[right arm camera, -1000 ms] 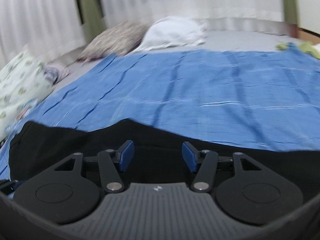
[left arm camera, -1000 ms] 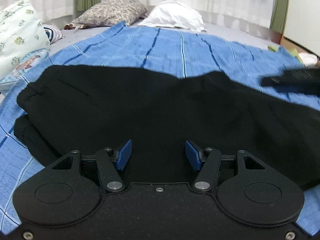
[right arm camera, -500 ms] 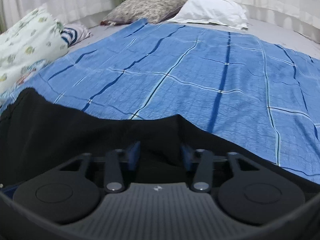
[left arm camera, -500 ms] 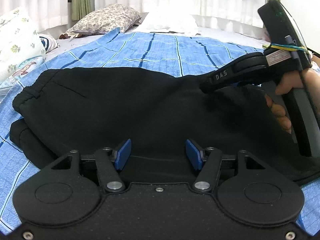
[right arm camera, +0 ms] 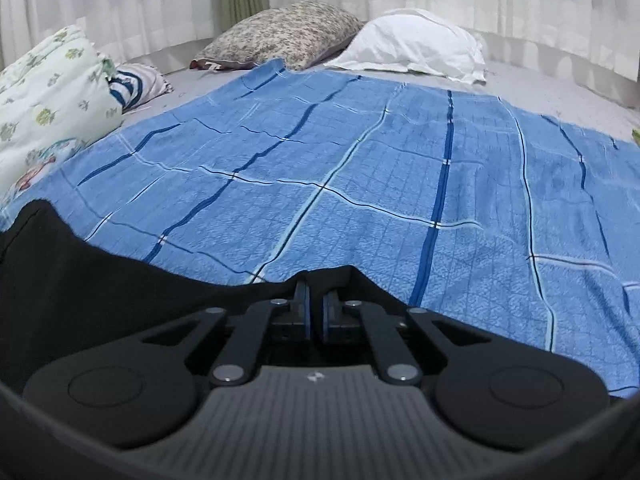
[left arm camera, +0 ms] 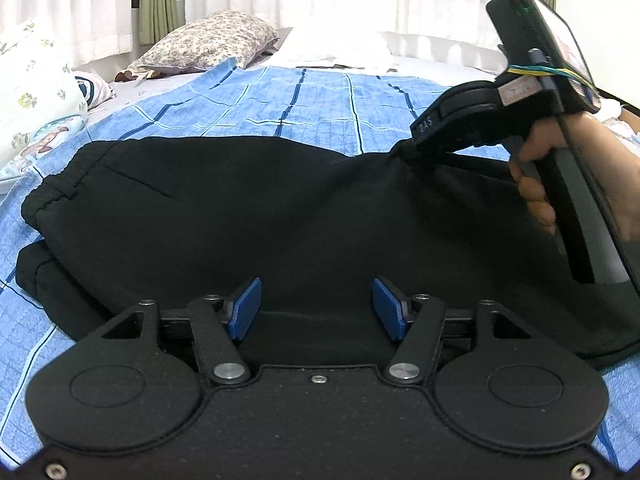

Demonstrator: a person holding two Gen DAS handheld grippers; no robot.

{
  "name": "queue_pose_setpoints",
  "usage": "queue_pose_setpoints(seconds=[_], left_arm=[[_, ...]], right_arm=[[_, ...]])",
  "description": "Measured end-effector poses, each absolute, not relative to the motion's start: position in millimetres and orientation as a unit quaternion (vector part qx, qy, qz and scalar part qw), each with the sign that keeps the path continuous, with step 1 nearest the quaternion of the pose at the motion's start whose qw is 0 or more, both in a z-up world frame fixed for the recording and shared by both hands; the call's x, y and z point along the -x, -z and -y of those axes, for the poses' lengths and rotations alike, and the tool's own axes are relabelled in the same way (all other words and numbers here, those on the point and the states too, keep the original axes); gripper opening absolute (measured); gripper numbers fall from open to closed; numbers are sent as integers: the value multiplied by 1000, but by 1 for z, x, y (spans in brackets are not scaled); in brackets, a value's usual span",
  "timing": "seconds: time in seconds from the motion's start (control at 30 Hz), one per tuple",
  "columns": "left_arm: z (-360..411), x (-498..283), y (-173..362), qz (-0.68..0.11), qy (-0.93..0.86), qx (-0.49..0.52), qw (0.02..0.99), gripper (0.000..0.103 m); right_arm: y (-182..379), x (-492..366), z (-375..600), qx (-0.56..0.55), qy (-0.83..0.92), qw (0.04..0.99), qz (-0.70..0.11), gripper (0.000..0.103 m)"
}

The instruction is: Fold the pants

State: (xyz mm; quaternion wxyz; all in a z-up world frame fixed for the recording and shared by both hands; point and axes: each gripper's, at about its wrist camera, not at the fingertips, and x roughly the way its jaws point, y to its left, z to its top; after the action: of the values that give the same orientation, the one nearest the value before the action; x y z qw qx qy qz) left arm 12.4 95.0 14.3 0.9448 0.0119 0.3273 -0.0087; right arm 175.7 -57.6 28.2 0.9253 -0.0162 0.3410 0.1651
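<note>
Black pants (left arm camera: pixel 280 208) lie flat across a blue checked blanket (left arm camera: pixel 320 108), the elastic waistband (left arm camera: pixel 48 196) at the left. My left gripper (left arm camera: pixel 316 312) stands open over the near edge of the pants, its blue pads apart and the cloth below them. A hand (left arm camera: pixel 536 196) holds my right gripper (left arm camera: pixel 404 150) at the far edge on the right. Its jaws are closing, with the black cloth pinched between them and pulled up into a small peak. In the right wrist view the pads of that gripper (right arm camera: pixel 315 304) stand almost together on the pants' edge (right arm camera: pixel 100 292).
Bare blue blanket (right arm camera: pixel 400 184) stretches beyond the pants. A floral pillow (right arm camera: pixel 288 32) and a white pillow (right arm camera: pixel 416 44) lie at the far end below white curtains. Folded patterned bedding (right arm camera: pixel 48 92) is piled at the left.
The right gripper came in from the right to the far edge of the pants and closed on the cloth, which now rises in a peak. The left gripper stayed put and open.
</note>
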Motion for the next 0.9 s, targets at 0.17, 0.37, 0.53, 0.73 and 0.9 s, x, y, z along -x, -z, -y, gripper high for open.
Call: queue_pose_setpoints(seconds=[0.17,0.37,0.53,0.73,0.9], left_arm=[[-91,-19,-21,-354,2,-13,935,63],[-88,-26,-27,-379,-1,-12,925,69],[-80,-25,-31,-396,5,-14,918,82],[-62,-17,-35,-404,14,-29,914,87],[-51,-9,-36,-408,22,-36,912,91]], right_arm=[[-32,-176,65,-16,-159,923,-349,30],[-51,-141,81,12,-136,937,-322,56],[-60,-107,113,-5,-115,937,-329,64],[-57,-55,152,-23,-75,936,-342,71],[-48,-13,183,-39,-35,937,-344,77]])
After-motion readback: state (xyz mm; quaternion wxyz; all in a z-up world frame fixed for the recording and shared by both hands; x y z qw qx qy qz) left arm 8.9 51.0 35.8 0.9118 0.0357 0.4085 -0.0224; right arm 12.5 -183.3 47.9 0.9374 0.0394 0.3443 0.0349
